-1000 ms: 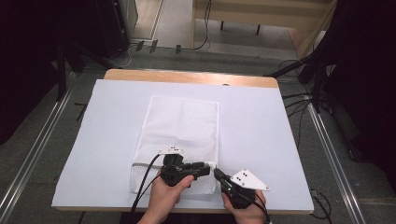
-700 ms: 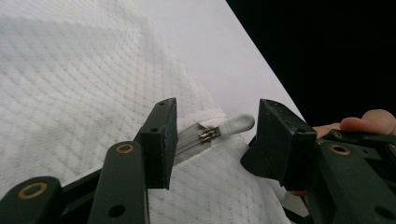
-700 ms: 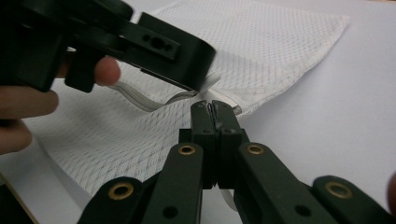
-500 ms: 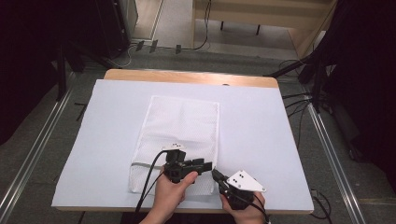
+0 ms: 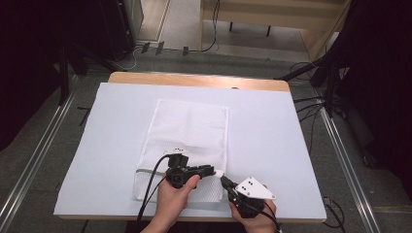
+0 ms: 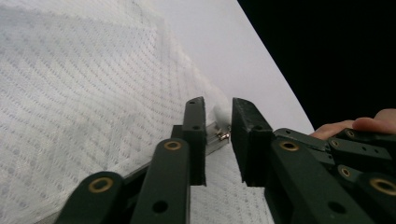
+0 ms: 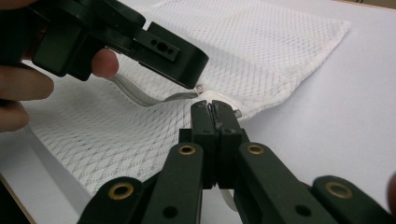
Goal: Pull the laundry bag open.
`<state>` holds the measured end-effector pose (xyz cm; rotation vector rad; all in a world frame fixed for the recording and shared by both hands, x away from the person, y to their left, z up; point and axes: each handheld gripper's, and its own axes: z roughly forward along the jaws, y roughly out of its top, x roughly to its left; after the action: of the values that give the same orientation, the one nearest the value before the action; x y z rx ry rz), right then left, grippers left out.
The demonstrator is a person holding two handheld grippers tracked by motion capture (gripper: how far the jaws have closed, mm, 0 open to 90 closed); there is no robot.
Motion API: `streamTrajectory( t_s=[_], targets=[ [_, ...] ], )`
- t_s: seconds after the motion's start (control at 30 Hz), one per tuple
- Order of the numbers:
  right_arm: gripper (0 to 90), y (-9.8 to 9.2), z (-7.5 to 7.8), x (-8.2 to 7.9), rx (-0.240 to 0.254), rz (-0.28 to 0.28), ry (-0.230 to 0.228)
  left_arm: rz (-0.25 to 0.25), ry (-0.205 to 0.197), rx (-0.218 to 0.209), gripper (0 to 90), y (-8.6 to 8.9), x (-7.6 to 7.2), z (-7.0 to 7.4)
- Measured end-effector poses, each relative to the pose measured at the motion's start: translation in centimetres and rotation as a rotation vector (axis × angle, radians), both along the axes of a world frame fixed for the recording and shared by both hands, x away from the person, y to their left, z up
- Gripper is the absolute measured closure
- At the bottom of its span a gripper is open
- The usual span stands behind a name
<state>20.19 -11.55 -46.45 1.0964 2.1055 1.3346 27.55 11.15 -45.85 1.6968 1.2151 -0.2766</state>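
A white mesh bag (image 5: 187, 131) lies flat on the white-covered table (image 5: 282, 145), with its zipper end at the near edge. My left gripper (image 5: 212, 170) hovers over the bag's near right corner. Its jaws stand a little apart in the left gripper view (image 6: 218, 137), with the small metal zipper pull (image 6: 223, 135) in the gap. My right gripper (image 5: 224, 180) comes in from the right. It is shut (image 7: 212, 108) on the bag's white edge tab (image 7: 229, 106), just under the left gripper's tip (image 7: 194, 70). The grey zipper tape (image 7: 140, 97) runs left from there.
A strip of the wooden tabletop (image 5: 194, 79) shows along the far side of the white cover. On the floor beyond lie cables (image 5: 209, 46), and metal rails (image 5: 340, 145) run along both sides. Both hands rest at the near table edge.
My right gripper has edged slightly left and nearer to the bag's corner. The left gripper has stayed almost still over the zipper end.
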Motion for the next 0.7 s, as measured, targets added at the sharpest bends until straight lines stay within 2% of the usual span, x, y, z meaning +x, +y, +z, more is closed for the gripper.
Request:
streamTrajectory(
  t_s=[0.13,0.3,0.37,0.4,0.57,0.6,0.7],
  targets=[
    [90.0,-0.02,-0.02,0.03,0.003,0.0,0.004,-0.011,0.012,-0.036,82.2,0.45,-0.05,-0.14],
    [90.0,-0.01,-0.01,0.03,0.004,-0.001,0.004,-0.031,0.02,-0.037,83.4,0.6,-0.09,-0.36],
    [90.0,0.02,-0.03,0.07,0.003,-0.009,0.004,-0.05,0.025,-0.05,86.9,0.57,-0.06,-0.49],
    [90.0,0.04,-0.04,0.09,-0.002,-0.017,0.006,-0.072,0.023,-0.041,87.3,0.66,0.0,-0.52],
    [90.0,-0.02,0.01,0.17,-0.011,-0.022,0.012,-0.092,0.015,-0.019,87.9,0.85,0.08,-0.65],
    [90.0,-0.01,0.03,0.24,-0.013,-0.026,0.016,-0.098,0.005,-0.004,87.9,0.91,0.06,-0.61],
    [90.0,-0.06,0.09,0.2,-0.012,-0.036,0.018,-0.106,-0.008,0.008,88.0,0.9,0.02,-0.52]
  ],
)
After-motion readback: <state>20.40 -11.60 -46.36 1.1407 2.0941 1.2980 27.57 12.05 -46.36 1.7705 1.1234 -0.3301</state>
